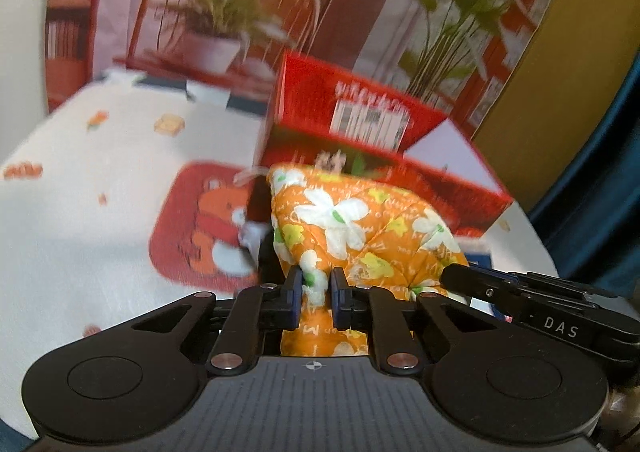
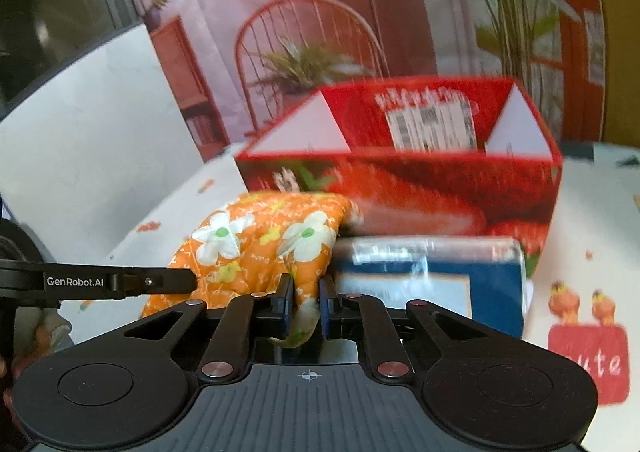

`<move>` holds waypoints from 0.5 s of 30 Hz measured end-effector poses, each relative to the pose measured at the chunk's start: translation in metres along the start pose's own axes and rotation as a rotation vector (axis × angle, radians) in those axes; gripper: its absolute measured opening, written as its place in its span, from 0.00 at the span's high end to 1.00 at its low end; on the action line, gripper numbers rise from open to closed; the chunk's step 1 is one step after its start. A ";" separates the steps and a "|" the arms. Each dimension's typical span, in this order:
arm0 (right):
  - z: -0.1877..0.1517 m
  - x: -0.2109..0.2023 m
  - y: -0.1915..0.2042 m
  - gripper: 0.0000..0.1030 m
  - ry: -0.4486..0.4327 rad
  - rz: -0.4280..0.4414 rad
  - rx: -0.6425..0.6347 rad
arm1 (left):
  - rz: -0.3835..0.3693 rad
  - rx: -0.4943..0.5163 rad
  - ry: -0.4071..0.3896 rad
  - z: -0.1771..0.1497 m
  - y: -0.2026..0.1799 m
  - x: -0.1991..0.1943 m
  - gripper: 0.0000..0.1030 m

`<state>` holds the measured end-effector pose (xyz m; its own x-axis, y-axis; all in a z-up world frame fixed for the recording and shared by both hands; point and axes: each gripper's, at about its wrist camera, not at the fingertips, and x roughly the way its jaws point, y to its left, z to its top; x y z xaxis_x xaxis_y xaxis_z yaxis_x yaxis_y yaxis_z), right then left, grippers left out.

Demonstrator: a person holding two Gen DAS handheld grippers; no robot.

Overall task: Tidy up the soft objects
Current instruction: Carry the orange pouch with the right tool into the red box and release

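Observation:
An orange quilted cloth with white and yellow flowers (image 1: pixel 360 228) is bunched up in front of a red open box (image 1: pixel 360 119). My left gripper (image 1: pixel 317 282) is shut on the cloth's near edge, the fabric pinched between its blue pads. In the right wrist view the same cloth (image 2: pixel 256 240) lies left of centre, and my right gripper (image 2: pixel 306 292) is shut on another fold of it. The right gripper's arm (image 1: pixel 520 292) reaches in from the right of the left wrist view. The left gripper's arm (image 2: pixel 120 282) shows at the left of the right wrist view.
The red box (image 2: pixel 420 187) with a strawberry print and white flaps stands behind the cloth. A blue wrapped package (image 2: pixel 432 280) lies right of the cloth, against the box. The white tablecloth (image 1: pixel 100 179) carries a red cartoon patch (image 1: pixel 204 223). A printed backdrop stands behind.

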<state>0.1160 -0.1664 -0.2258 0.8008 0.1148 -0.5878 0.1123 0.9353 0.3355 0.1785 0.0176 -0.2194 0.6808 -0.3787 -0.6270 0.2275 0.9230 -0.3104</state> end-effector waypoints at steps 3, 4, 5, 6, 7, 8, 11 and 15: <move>0.011 -0.009 0.007 0.88 -0.039 0.013 -0.023 | 0.004 0.037 -0.057 0.010 -0.006 -0.015 0.85; 0.015 -0.012 0.009 0.88 -0.054 0.017 -0.032 | 0.005 0.047 -0.073 0.012 -0.009 -0.020 0.85; 0.019 -0.015 0.011 0.88 -0.068 0.021 -0.039 | 0.004 0.056 -0.087 0.015 -0.011 -0.024 0.85; 0.023 -0.018 0.014 0.88 -0.080 0.024 -0.045 | 0.004 0.063 -0.100 0.018 -0.013 -0.028 0.85; 0.027 -0.021 0.016 0.89 -0.092 0.026 -0.050 | 0.003 0.071 -0.112 0.020 -0.015 -0.031 0.85; 0.030 -0.023 0.017 0.89 -0.101 0.028 -0.053 | 0.001 0.077 -0.125 0.024 -0.017 -0.034 0.85; 0.041 -0.030 0.020 0.89 -0.133 0.033 -0.060 | -0.004 0.097 -0.158 0.033 -0.024 -0.041 0.85; 0.052 -0.038 0.021 0.89 -0.173 0.035 -0.064 | -0.010 0.132 -0.200 0.043 -0.033 -0.050 0.85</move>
<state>0.1189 -0.1689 -0.1581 0.8933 0.0939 -0.4395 0.0490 0.9517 0.3030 0.1675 0.0093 -0.1473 0.7992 -0.3790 -0.4665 0.3154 0.9251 -0.2113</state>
